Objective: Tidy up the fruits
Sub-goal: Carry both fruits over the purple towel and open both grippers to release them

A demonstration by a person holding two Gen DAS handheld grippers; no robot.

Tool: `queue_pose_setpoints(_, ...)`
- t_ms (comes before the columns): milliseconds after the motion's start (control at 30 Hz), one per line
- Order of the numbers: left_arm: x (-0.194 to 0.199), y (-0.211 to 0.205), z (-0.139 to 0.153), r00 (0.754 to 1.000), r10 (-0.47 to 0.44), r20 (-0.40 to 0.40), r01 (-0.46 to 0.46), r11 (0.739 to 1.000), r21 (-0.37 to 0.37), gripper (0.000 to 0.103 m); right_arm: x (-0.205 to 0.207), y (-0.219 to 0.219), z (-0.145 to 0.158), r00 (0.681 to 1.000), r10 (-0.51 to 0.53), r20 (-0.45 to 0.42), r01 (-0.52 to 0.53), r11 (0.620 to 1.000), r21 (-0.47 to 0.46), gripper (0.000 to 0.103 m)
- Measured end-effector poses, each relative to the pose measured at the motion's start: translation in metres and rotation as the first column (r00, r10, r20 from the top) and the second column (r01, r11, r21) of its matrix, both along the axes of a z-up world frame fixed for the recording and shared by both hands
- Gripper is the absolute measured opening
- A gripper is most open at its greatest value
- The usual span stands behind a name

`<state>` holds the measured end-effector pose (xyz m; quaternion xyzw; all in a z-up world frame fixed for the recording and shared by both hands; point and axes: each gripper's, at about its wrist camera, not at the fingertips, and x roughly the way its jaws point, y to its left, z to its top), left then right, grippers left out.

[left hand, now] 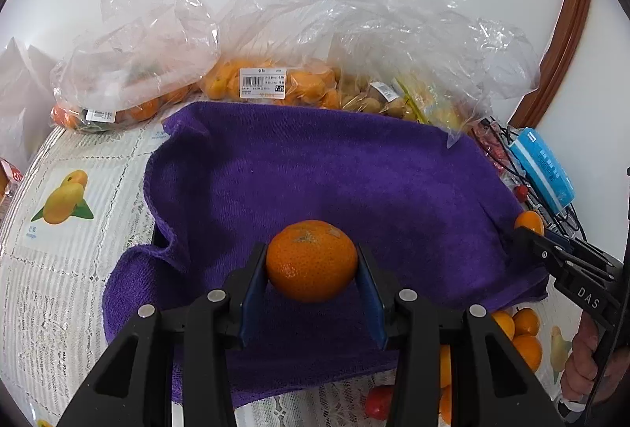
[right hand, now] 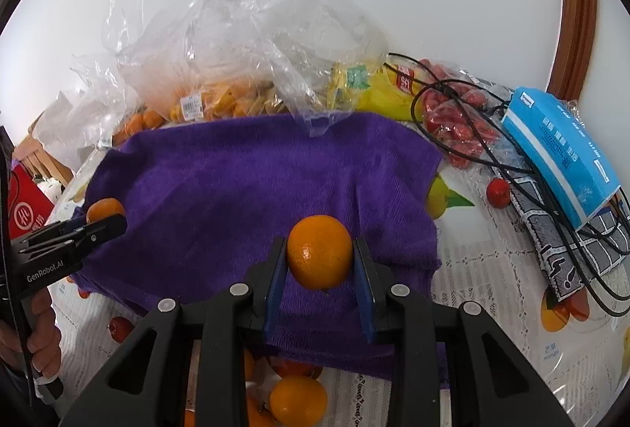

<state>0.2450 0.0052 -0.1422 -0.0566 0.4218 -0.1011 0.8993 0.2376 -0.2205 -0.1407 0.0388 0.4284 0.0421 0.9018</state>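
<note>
My left gripper is shut on a mandarin and holds it above the near part of a purple towel. My right gripper is shut on a smaller orange above the towel's right front. Each gripper shows in the other's view: the right one at the towel's right edge with its orange, the left one at the left edge with its mandarin. Loose oranges lie on the tablecloth at the towel's near edge.
Clear plastic bags of small orange fruits stand behind the towel against the wall. A blue tissue pack, black cables, red packaged fruit and a small red fruit lie at the right. A red box is at the left.
</note>
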Motion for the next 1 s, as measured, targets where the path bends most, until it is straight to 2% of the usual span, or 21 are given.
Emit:
queue_pose_setpoints(467, 0.001, -0.005, -0.009, 1.000, -0.005, -0.027, 0.006, 1.000, 0.018, 0.042, -0.003, 0.003, 0.000, 1.000, 0.010, 0.004, -0.010, 1.000, -0.007, 0.033)
queue_pose_setpoints(533, 0.001, -0.005, -0.009, 1.000, -0.004, -0.027, 0.005, 1.000, 0.016, 0.042, -0.005, 0.003, 0.002, 1.000, 0.010, 0.014, -0.010, 1.000, 0.001, 0.037)
queue_pose_setpoints(600, 0.000, -0.004, -0.008, 1.000, -0.006, -0.016, 0.006, 1.000, 0.015, 0.047, -0.007, 0.003, 0.005, 1.000, 0.007, 0.027, -0.007, 1.000, 0.000, 0.047)
queue_pose_setpoints(667, -0.002, -0.004, -0.005, 1.000, -0.003, 0.002, 0.003, 1.000, 0.018, 0.054, -0.008, 0.004, 0.007, 0.999, 0.008, 0.036, -0.008, 1.000, -0.006, 0.051)
queue_pose_setpoints(767, -0.004, -0.005, 0.000, 1.000, -0.005, 0.021, 0.005, 1.000, 0.024, 0.059, -0.010, 0.008, 0.009, 0.999, 0.012, 0.041, -0.011, 1.000, -0.020, 0.055)
queue_pose_setpoints(1000, -0.006, -0.011, 0.002, 0.999, -0.007, 0.034, 0.004, 0.997, 0.071, 0.060, -0.015, 0.016, 0.012, 0.997, 0.026, 0.068, -0.022, 0.998, -0.063, 0.055)
